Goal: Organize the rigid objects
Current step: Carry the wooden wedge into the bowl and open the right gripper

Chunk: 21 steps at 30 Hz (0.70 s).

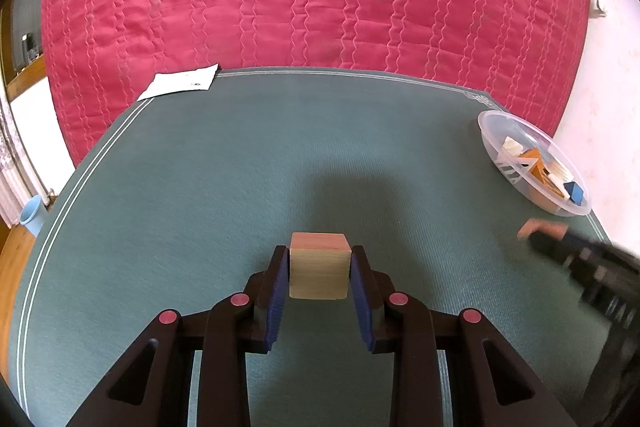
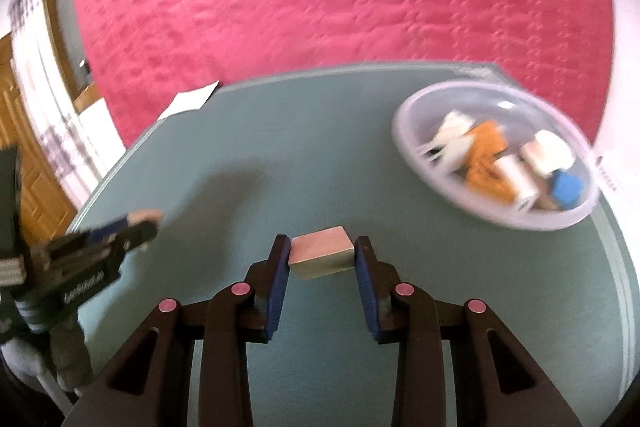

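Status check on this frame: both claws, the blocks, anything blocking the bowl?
Left claw shut on wooden cube. Right claw shut on wooden block. Clear plastic bowl holds blocks already, far right. Path to it unobstructed.

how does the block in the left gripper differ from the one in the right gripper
The left block looks like a cube held square between the pads; the right block looks flatter and sits skewed. The left view is sharp, the right blurred. Both are pale wood, each clamped in a gripper above the green table.

Bowl (image 1: 492, 131) of blocks (image 1: 536, 163) sits at the table's (image 1: 200, 167) far right; paper (image 1: 180, 83) far left.
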### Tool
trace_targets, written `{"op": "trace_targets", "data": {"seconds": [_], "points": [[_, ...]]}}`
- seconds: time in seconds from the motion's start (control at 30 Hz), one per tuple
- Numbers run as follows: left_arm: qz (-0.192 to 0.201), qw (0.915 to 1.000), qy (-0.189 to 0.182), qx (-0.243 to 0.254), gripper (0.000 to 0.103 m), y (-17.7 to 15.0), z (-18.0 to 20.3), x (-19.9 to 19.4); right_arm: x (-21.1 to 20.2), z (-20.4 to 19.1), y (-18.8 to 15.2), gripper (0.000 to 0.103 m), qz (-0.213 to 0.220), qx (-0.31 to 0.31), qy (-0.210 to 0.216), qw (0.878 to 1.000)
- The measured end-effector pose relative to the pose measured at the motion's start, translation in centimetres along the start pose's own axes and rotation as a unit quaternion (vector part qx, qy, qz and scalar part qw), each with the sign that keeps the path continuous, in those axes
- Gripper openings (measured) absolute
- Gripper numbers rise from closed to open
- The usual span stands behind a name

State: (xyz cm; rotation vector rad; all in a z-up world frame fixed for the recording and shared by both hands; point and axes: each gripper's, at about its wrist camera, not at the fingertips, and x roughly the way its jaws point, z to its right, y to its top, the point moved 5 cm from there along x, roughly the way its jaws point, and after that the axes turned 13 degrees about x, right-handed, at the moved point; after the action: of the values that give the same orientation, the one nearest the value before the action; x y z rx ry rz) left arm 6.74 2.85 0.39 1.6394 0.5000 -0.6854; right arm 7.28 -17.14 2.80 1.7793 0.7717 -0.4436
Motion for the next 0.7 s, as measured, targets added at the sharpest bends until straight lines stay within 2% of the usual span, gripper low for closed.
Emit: {"op": "trace_targets", "data": {"seconds": [0.17,0.47,0.53,0.7], "points": [[-0.002,1.0,0.001,0.003,0.032,-0.1,0.2,0.2,-1.3,3.1,3.2,0.034,0.042,0.029,-0.029,0.998],[-0.006,0.9999,0.004,0.008,0.032,-0.2,0.4,0.4,-2.1,9.1,8.4,0.036,0.116,0.073,-0.088,0.987],[-0.006,0.9999,0.003,0.009,0.032,-0.2,0.5,0.4,-1.4,10.5,9.3,0.046,0.119,0.079,-0.101,0.985],[-0.008,0.9999,-0.001,0.008,0.032,-0.1,0.7,0.4,-1.2,14.0,8.8,0.046,0.104,0.118,-0.111,0.981]]}}
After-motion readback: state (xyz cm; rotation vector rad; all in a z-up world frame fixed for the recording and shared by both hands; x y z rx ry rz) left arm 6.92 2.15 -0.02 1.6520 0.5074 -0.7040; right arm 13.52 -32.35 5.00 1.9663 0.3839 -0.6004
